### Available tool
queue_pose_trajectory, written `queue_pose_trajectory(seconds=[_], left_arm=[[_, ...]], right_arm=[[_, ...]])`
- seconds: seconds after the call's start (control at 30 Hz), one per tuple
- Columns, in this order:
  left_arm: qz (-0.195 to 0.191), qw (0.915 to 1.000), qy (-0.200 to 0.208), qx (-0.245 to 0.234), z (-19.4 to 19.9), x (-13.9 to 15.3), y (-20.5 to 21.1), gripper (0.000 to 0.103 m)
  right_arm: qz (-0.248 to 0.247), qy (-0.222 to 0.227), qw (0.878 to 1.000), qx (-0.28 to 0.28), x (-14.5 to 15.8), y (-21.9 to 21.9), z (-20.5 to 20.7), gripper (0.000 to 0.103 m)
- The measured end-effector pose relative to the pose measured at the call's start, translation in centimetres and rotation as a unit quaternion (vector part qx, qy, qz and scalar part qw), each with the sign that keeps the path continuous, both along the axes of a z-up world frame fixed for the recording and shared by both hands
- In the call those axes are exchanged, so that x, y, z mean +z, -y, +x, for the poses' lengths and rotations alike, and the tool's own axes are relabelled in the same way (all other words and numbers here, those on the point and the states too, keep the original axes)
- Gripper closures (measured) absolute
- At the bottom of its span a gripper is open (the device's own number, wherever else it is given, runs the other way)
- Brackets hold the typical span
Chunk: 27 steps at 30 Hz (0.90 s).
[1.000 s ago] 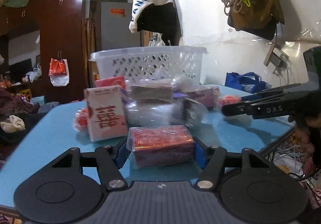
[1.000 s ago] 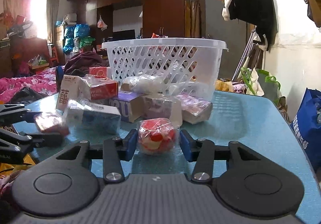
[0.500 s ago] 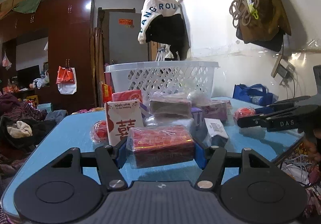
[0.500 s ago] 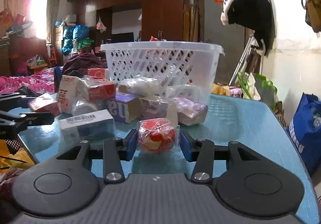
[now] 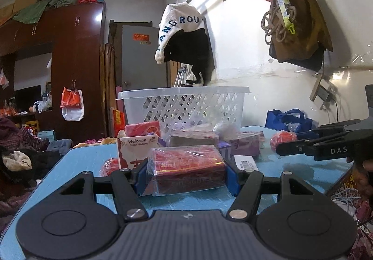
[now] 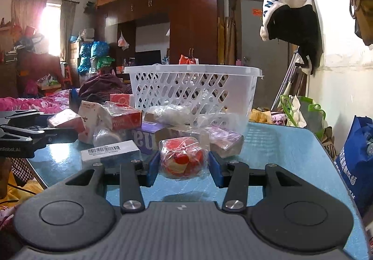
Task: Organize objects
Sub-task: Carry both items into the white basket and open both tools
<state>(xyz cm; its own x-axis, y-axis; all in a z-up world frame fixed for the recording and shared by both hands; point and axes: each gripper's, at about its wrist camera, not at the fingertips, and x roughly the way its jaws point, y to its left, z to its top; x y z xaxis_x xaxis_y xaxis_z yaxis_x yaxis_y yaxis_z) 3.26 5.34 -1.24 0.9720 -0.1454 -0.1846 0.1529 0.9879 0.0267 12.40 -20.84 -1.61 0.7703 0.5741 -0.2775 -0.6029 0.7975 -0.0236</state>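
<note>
My left gripper (image 5: 186, 175) is shut on a red box wrapped in clear film (image 5: 186, 166), held just above the blue table (image 5: 70, 166). My right gripper (image 6: 184, 165) is shut on a round red-and-white packet in clear plastic (image 6: 183, 158), also lifted off the table (image 6: 279, 155). A white perforated basket (image 5: 184, 106) (image 6: 193, 92) stands behind a pile of wrapped boxes. The left wrist view catches the right gripper (image 5: 283, 143) from the side with its red packet (image 5: 283, 138). At the left edge of the right wrist view, the left gripper (image 6: 74, 123) carries the red box (image 6: 64, 119).
The pile holds a white "Welcome" box (image 5: 135, 150), a purple box (image 6: 149, 136), a barcode-labelled box (image 6: 109, 151) and several film-wrapped packets. A blue bag (image 6: 356, 162) stands off the table's right side. Clothes hang on the wall above.
Both held items have risen slightly off the table and the views have tilted upward. The grips have not changed.
</note>
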Motion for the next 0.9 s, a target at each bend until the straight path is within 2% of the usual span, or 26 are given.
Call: queue_pose_trajectory(seconds=[0.1, 0.17, 0.27, 0.37, 0.43, 0.47, 0.57, 0.6, 0.73, 0.8, 0.83, 0.87, 0.9], left_arm=[[-0.011, 0.9999, 0.005, -0.006, -0.1, 0.4, -0.1, 0.036], [-0.014, 0.9997, 0.012, -0.016, 0.2, 1.6, -0.1, 0.036], [-0.018, 0.9991, 0.025, -0.029, 2.2, 5.5, 0.0, 0.036], [-0.030, 0.9990, 0.016, -0.029, 6.9, 10.3, -0.2, 0.036], [-0.027, 0.9994, -0.010, -0.016, 11.2, 12.7, -0.1, 0.036], [-0.027, 0.9987, -0.041, -0.015, 13.9, 13.6, -0.2, 0.036], [-0.051, 0.9919, -0.116, -0.010, 20.0, 14.1, -0.8, 0.036], [-0.058, 0.9900, -0.128, -0.007, 21.1, 14.0, -0.9, 0.036], [-0.040, 0.9855, -0.165, -0.003, 23.7, 13.1, -0.3, 0.036], [-0.033, 0.9851, -0.169, -0.003, 24.0, 12.8, 0.0, 0.034], [-0.030, 0.9861, -0.164, 0.000, 23.8, 12.7, 0.0, 0.030], [-0.033, 0.9867, -0.159, 0.002, 23.7, 12.6, 0.0, 0.018], [-0.036, 0.9873, -0.155, 0.002, 23.2, 12.5, -0.4, 0.015]], right_arm=[[0.012, 0.003, 1.000, 0.006, 0.6, 0.2, -0.1, 0.054], [0.027, 0.016, 0.999, 0.015, 2.3, 0.3, -0.1, 0.054], [0.038, 0.054, 0.998, 0.012, 6.2, -0.5, 1.1, 0.054], [0.020, 0.079, 0.997, -0.015, 10.3, -2.4, 4.9, 0.054], [0.005, 0.068, 0.998, -0.018, 12.2, -3.7, 8.5, 0.054], [-0.003, 0.053, 0.998, -0.028, 12.7, -4.4, 10.2, 0.054], [-0.021, -0.006, 1.000, -0.021, 12.9, -6.0, 14.7, 0.055], [-0.029, -0.012, 0.999, -0.023, 12.7, -6.3, 15.4, 0.055], [-0.045, -0.027, 0.998, -0.025, 12.1, -7.6, 16.6, 0.054], [-0.045, -0.020, 0.999, -0.015, 12.1, -7.7, 16.1, 0.047], [-0.044, -0.006, 0.999, -0.020, 12.2, -7.4, 15.6, 0.030], [-0.038, 0.013, 0.999, -0.028, 12.3, -7.1, 14.6, 0.013], [-0.027, 0.026, 0.999, -0.030, 12.3, -6.2, 13.6, 0.008]])
